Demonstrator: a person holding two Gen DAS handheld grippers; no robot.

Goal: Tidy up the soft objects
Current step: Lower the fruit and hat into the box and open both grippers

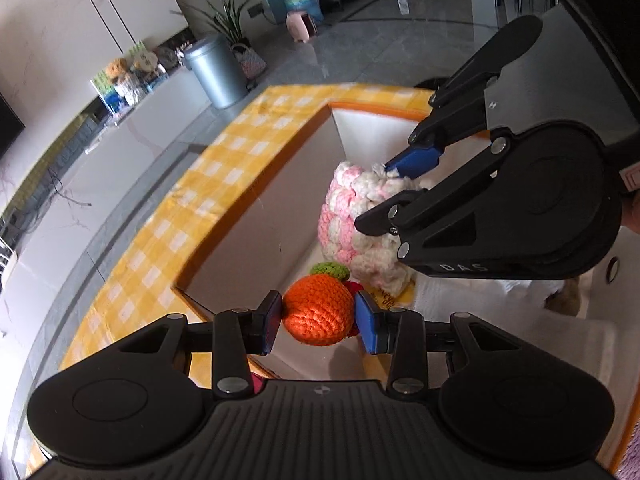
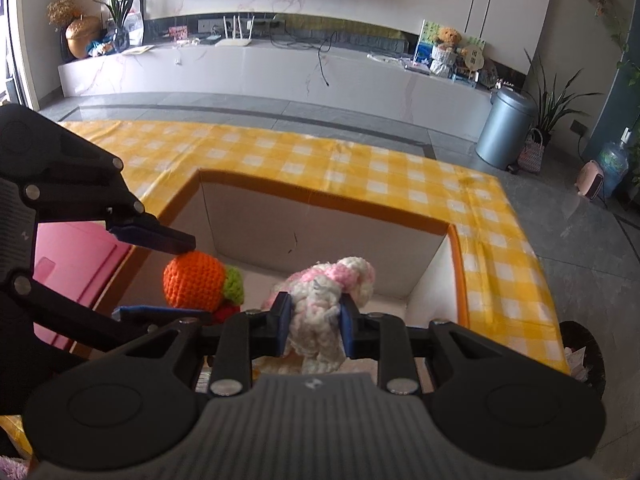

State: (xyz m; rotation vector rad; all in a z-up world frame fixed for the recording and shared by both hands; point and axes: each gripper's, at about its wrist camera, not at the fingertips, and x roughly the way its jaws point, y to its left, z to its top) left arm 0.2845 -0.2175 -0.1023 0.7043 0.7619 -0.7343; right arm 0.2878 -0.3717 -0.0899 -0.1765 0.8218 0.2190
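Over the open cardboard box [image 2: 320,216] on the yellow-checked desk [image 2: 360,168], I hold one soft toy in each hand. My left gripper [image 1: 316,318] has its fingers [image 1: 370,326] closed on the crocheted orange fruit [image 1: 318,310], one pad at its 9 o'clock side and one at its 3 o'clock side, pressing across the widest part of the ball. The green crochet leaf [image 1: 329,269] sits at the fruit's 12 o'clock in the left wrist view, with a bit of red yarn showing beside it (whether that belongs to the same toy I cannot tell).

My right gripper [image 2: 314,320] has its fingers narrowed around the pink-and-white knitted plush [image 2: 320,308], gripping a bunched fold near its upper end; the rest of the plush hangs down inside the box, at about 1 o'clock from the orange fruit in the left wrist view.

Both pieces look light and very yielding. I judge the fruit to be stuffed and springy, so a squeeze across its middle should hold without harm, and the yarn surface gives good grip. The plush is floppier: held by a fold, it will sag and swing, and its loose chunky loops could snag on a pad when I let go. Neither seems fragile. A hold near the bulk of the plush, rather than its edge, would carry it more steadily.
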